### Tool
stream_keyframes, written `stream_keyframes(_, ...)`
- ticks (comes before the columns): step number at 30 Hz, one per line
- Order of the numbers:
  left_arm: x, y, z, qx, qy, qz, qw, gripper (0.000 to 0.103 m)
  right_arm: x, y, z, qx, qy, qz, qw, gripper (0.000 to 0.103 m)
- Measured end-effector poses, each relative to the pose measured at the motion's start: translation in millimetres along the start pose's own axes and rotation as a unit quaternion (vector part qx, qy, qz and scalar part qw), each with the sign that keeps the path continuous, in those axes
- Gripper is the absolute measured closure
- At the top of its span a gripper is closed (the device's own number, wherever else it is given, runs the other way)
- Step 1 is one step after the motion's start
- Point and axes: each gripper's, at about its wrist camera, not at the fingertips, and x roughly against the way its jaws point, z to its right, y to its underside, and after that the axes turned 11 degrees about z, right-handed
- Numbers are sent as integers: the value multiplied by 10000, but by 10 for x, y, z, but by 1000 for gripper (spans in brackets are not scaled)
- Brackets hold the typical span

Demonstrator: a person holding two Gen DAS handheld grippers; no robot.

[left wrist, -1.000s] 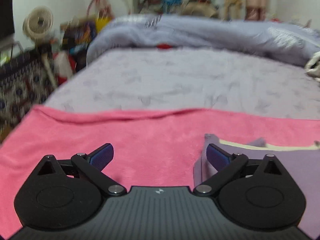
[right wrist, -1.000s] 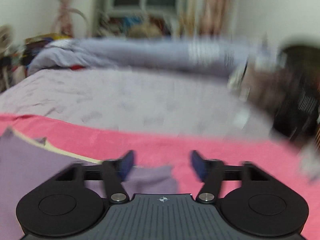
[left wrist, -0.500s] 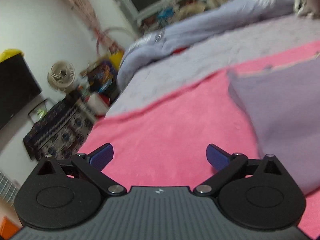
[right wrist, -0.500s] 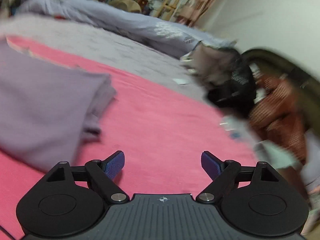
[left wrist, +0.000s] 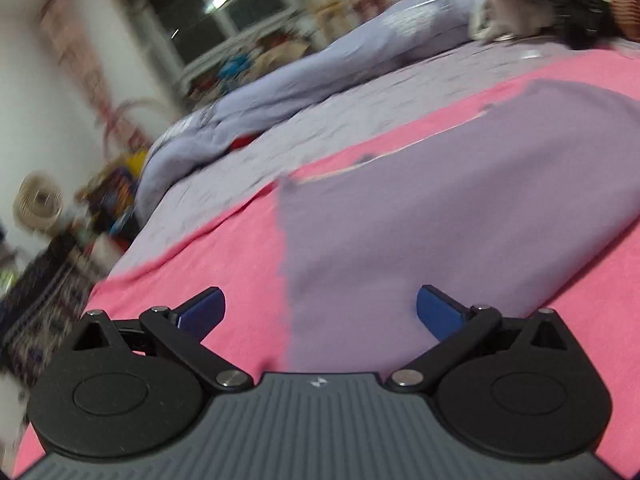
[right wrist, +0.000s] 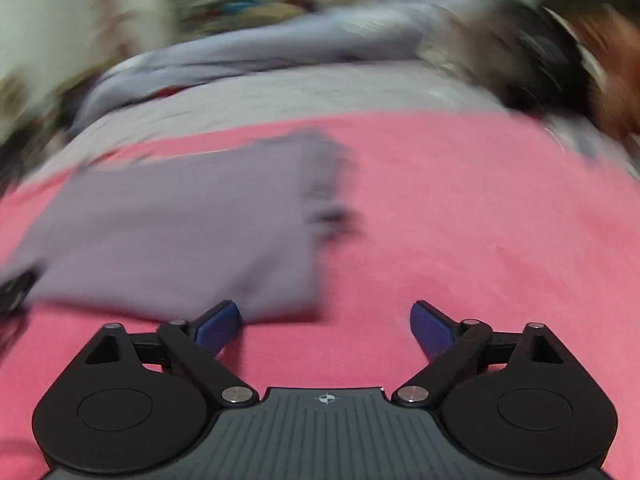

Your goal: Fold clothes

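A folded lilac garment [left wrist: 440,200] lies flat on a pink blanket [left wrist: 224,256] spread over the bed. My left gripper [left wrist: 320,312] is open at the garment's near left corner, its left finger over pink cloth and its right finger over the lilac fabric, nothing pinched. In the blurred right wrist view the same garment [right wrist: 192,232] lies to the left. My right gripper [right wrist: 326,326] is open just off its near right corner, over the pink blanket [right wrist: 480,240], with nothing between its fingers.
Beyond the blanket is a grey-lilac bedsheet [left wrist: 360,120] and a bunched pale blue duvet [left wrist: 320,68]. A heap of dark and brown clothes [right wrist: 560,64] sits at the far right. A small fan [left wrist: 38,202] and clutter stand left of the bed.
Both grippers have let go of the garment, swung outward to its sides, then turned back toward it. The right gripper's fingers have spread wider. The garment now lies folded flat.
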Motion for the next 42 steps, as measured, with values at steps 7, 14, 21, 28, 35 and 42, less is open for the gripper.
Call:
stream_keyframes(7, 268, -408, 113, 240, 516, 766, 9954, 0, 157, 63, 570, -2657, -1408, -48, 9537, 19)
stream_keyframes(14, 225, -660, 930, -717, 1461, 1080, 9807, 0, 123, -78, 370, -2533, -1604, -44, 9540, 42)
stream_keyframes(21, 118, -278, 823, 879, 1894, 34, 9779, 2, 150, -351, -592, 236, -1725, 280, 9843, 54)
stream_keyframes(28, 89, -215, 697, 1298, 2005, -141, 9709, 0, -469, -369, -1521, 2055, -1147, 37, 9719, 73)
stream_keyframes(35, 124, -245, 711, 1258, 1961, -88, 9724, 0, -1219, -586, -1820, 2368, -605, -47, 9696, 73)
stream_keyframes(42, 137, -229, 691, 1338, 1980, -86, 9710, 0, -1829, -765, -1997, 2114, -397, -137, 9765, 73)
